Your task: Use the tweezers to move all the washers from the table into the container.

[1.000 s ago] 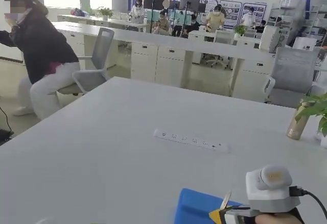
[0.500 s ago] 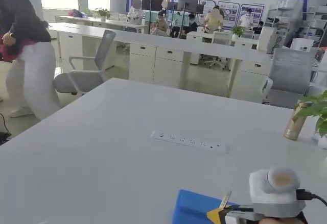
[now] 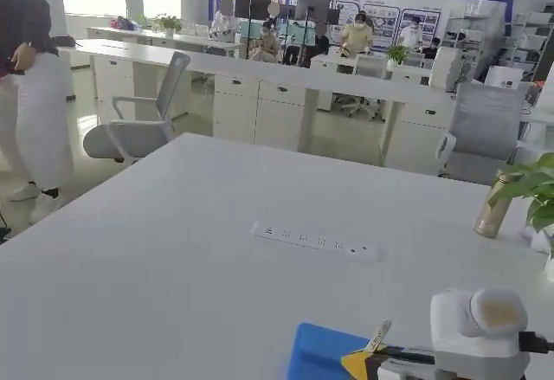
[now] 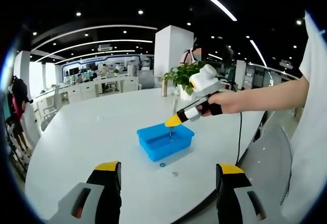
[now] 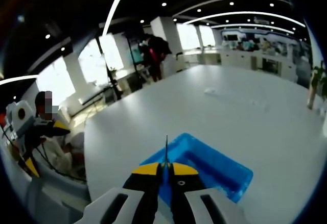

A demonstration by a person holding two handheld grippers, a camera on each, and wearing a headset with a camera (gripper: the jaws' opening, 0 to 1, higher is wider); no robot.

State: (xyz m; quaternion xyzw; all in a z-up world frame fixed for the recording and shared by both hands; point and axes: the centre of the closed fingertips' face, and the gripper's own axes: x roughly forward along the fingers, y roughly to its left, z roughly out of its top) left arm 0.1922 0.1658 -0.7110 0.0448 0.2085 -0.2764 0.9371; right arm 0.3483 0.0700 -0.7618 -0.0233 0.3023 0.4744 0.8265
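Note:
A blue container (image 4: 164, 141) sits on the white table (image 4: 92, 132), near its front edge. Two small washers (image 4: 162, 165) (image 4: 174, 173) lie on the table just in front of it. My right gripper (image 4: 176, 121), held in a hand, is shut on thin tweezers (image 4: 171, 131) that point down into the container. In the right gripper view the yellow-tipped right gripper (image 5: 164, 169) pinches the tweezers (image 5: 165, 152) over the container (image 5: 214, 170). The head view shows the container (image 3: 325, 358), tweezers (image 3: 378, 337) and right gripper (image 3: 362, 364) at the bottom. My left gripper (image 4: 168, 169) stands open and apart from them.
A power strip (image 3: 313, 241) is set into the table's middle. At the far right edge stand a brown bottle (image 3: 491, 207) and a potted plant (image 3: 532, 194). A person (image 3: 30, 94) stands to the left beside an office chair (image 3: 143, 112). Desks with seated people lie beyond.
The person at the left has stood up and stepped further left. The head camera has shifted a little; the right gripper with the tweezers stays over the container.

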